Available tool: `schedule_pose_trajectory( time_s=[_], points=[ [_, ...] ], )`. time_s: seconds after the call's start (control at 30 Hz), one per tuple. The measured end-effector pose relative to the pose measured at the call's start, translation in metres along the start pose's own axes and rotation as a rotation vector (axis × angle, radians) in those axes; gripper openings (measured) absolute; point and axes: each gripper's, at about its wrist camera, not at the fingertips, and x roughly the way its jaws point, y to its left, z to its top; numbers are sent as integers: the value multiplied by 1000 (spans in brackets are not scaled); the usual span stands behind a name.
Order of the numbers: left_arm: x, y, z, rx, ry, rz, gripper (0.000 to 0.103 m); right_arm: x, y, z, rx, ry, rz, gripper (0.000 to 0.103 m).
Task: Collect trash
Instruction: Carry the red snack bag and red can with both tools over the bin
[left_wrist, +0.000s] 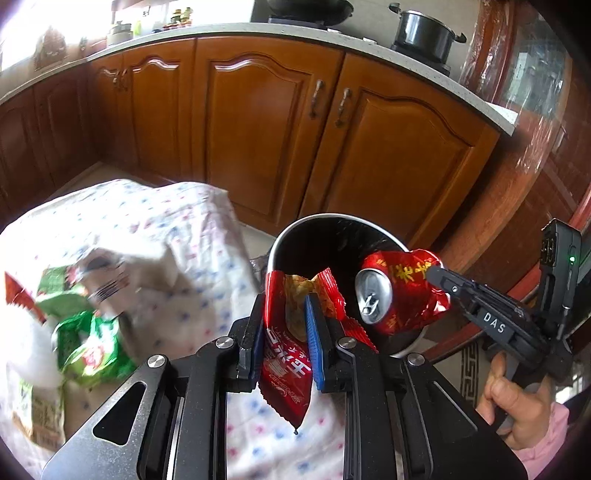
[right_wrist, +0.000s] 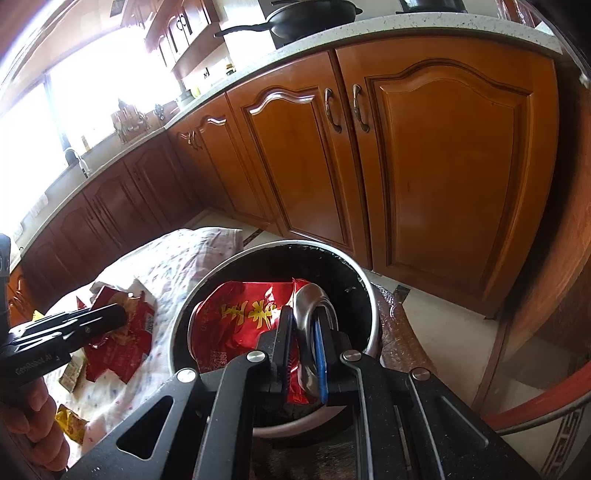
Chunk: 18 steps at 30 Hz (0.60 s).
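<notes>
Blue-padded left gripper (left_wrist: 286, 332) is clamped tight on a red snack wrapper (left_wrist: 286, 365), which hangs down between its fingers, right in front of the black bin (left_wrist: 317, 236). Right gripper (right_wrist: 304, 347) is pinched on a crushed red can (right_wrist: 243, 314), held over the bin's (right_wrist: 354, 280) mouth. Green wrappers (left_wrist: 92, 347) sit off left on the floral cloth (left_wrist: 177, 236).

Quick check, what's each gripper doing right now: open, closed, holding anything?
Left gripper: closed on a red snack wrapper.
Right gripper: closed on a crushed red can, held over the bin.
</notes>
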Motion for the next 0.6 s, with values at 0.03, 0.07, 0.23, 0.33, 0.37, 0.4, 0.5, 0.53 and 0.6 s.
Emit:
schedule_pose_trajectory(
  time_s=[0.03,0.07,0.23,0.33,0.37,0.4,0.5,0.53,0.6],
  points=[
    [3,-3,1,6,2,2,18,1,0,1,-2,2,-2,11],
    [8,-6,3,15,7,5,18,4,-1,2,-6,5,-6,11],
    [29,-15,11,37,38,12,19,15,-2,5,-18,26,-17,11],
    [39,-20,15,51,51,18,19,22,-5,7,-18,35,-23,11],
    [43,-22,16,57,58,21,19,22,-5,7,-17,37,-23,11],
    [46,-23,16,61,62,22,19,24,-5,7,-18,40,-26,11],
    [53,-28,18,75,73,23,20,27,-8,8,-13,47,-30,12],
    [54,-29,18,79,75,26,23,29,-10,8,-6,51,-28,15],
    [55,-32,18,83,74,33,27,31,-13,8,8,57,-21,16]
  ],
)
